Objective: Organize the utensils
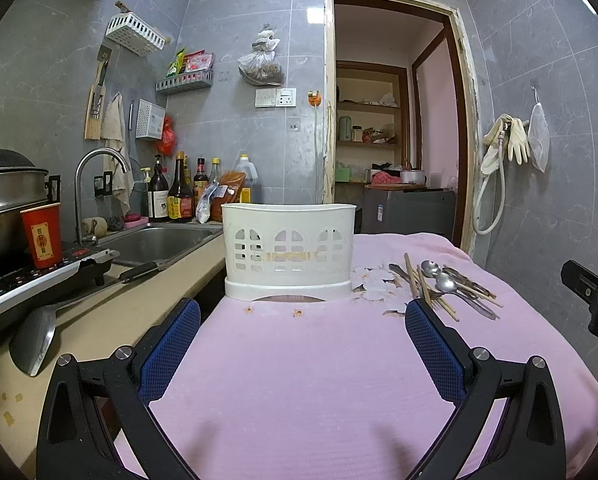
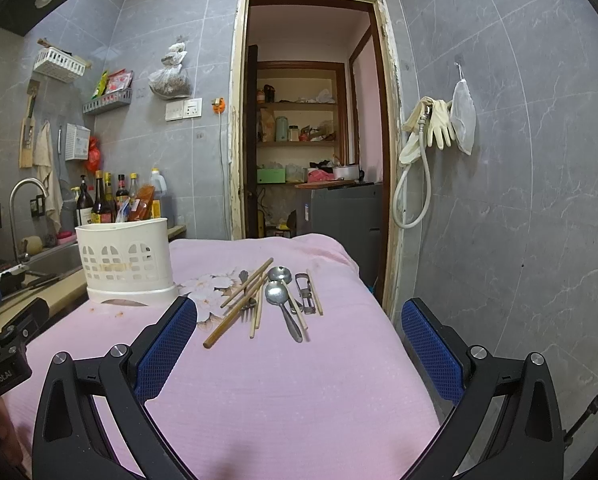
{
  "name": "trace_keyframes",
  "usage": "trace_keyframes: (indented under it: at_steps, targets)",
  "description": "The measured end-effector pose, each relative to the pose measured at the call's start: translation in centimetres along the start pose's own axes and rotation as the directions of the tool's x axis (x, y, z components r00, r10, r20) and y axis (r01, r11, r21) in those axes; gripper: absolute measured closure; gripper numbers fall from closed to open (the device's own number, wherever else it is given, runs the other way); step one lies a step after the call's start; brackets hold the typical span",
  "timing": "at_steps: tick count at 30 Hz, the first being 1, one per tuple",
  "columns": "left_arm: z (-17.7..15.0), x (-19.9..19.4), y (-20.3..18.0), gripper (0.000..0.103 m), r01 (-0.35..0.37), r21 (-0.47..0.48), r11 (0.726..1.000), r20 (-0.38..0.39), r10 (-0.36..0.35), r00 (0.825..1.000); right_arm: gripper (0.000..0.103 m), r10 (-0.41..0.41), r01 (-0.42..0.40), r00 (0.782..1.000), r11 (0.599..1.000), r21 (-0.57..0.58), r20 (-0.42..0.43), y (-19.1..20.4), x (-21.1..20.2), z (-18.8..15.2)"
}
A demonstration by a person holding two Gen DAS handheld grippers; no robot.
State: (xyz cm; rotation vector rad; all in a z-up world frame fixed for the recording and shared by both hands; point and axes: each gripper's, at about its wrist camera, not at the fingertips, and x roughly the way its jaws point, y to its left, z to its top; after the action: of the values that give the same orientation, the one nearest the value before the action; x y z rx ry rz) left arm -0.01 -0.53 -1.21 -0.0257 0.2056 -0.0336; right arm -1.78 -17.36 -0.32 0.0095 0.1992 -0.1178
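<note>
Utensils [image 2: 273,300] loose on pink cloth [image 2: 283,392] beside white caddy [image 1: 289,254]; left tongs [image 1: 302,344], right tongs [image 2: 299,344] both apart, empty.

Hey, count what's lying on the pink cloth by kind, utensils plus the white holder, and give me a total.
Metal spoons: 2
Fork: 1
Peeler: 1
Wooden chopsticks: at least 4; they overlap, so the exact count is unclear
White holder: 1
Total: at least 9
</note>
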Motion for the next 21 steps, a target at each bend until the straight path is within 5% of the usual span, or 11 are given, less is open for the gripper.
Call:
trace_keyframes:
  at_steps: [14, 21]
  targets:
    - [2.4, 2.1, -0.1, 0.002, 0.051, 0.046, 0.998, -0.033, -0.050, 0.998, 0.000, 0.003, -0.003, 1.000, 0.999, -0.045, -0.007, -0.5, 1.0, 0.7]
    - [5.8, 5.6, -0.9, 0.002, 0.097, 0.069, 0.993, -0.076, -0.092, 0.993, 0.000, 0.091, -0.096, 0.994, 0.989, -0.113, -0.054, -1.8, 4.0, 3.2]
